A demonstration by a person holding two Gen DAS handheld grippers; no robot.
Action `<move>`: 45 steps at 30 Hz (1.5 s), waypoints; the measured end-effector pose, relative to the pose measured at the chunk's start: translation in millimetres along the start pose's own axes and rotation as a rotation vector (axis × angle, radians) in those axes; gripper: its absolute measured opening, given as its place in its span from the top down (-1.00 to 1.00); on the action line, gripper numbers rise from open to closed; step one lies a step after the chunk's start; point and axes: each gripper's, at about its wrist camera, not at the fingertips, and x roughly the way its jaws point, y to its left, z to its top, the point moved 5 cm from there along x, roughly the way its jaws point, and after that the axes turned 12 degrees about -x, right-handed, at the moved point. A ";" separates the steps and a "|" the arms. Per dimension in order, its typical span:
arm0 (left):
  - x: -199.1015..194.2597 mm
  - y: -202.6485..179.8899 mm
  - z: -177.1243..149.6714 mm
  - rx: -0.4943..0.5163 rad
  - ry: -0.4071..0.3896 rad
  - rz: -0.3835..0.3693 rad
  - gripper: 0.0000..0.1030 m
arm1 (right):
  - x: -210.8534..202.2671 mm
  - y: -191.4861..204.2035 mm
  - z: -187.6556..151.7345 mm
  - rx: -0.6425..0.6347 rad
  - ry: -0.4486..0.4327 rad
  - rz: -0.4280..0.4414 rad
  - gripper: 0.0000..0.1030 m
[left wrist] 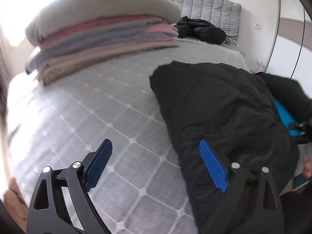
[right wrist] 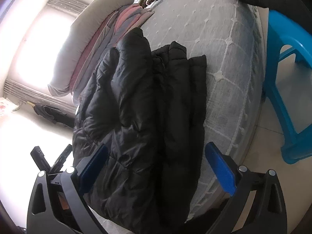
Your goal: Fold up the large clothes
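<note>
A black puffer jacket [right wrist: 144,105] lies folded lengthwise on the grey quilted bed [right wrist: 210,29]. In the left wrist view it [left wrist: 218,113] fills the right side. My left gripper [left wrist: 156,146] is open, its right finger [left wrist: 213,165] over the jacket's near edge and its left finger over bare bedding. My right gripper [right wrist: 156,156] is open above the jacket's near end, one finger on each side. Neither holds anything.
A stack of folded blankets under a grey pillow [left wrist: 101,37] lies on the bed's far left. Another black garment [left wrist: 200,29] sits by the padded headboard [left wrist: 204,5]. A blue plastic stool [right wrist: 288,74] stands on the floor beside the bed.
</note>
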 end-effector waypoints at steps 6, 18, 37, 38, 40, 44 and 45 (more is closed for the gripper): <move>13.4 0.5 -2.8 -0.069 0.082 -0.082 -0.69 | 7.3 -6.4 2.7 0.014 0.026 0.031 -0.86; 70.2 25.6 -16.6 -0.497 0.410 -0.451 -0.69 | 16.8 -28.7 11.1 0.113 0.075 0.134 -0.86; 115.8 -19.2 -32.7 -0.589 0.560 -0.637 -0.74 | 36.4 -46.4 -1.5 0.213 0.161 0.379 -0.89; 117.0 -22.4 -32.3 -0.584 0.549 -0.636 -0.74 | 40.2 -46.0 -1.5 0.212 0.177 0.375 -0.89; 115.0 -27.6 -27.8 -0.570 0.496 -0.630 -0.37 | 47.7 -44.3 -1.4 0.224 0.191 0.392 -0.89; 90.6 -32.4 -7.4 -0.444 0.347 -0.568 0.33 | 52.7 -25.4 0.1 0.191 0.190 0.446 -0.89; 81.7 -33.7 -1.0 -0.408 0.309 -0.551 0.40 | 53.4 -19.3 0.6 0.180 0.192 0.455 -0.89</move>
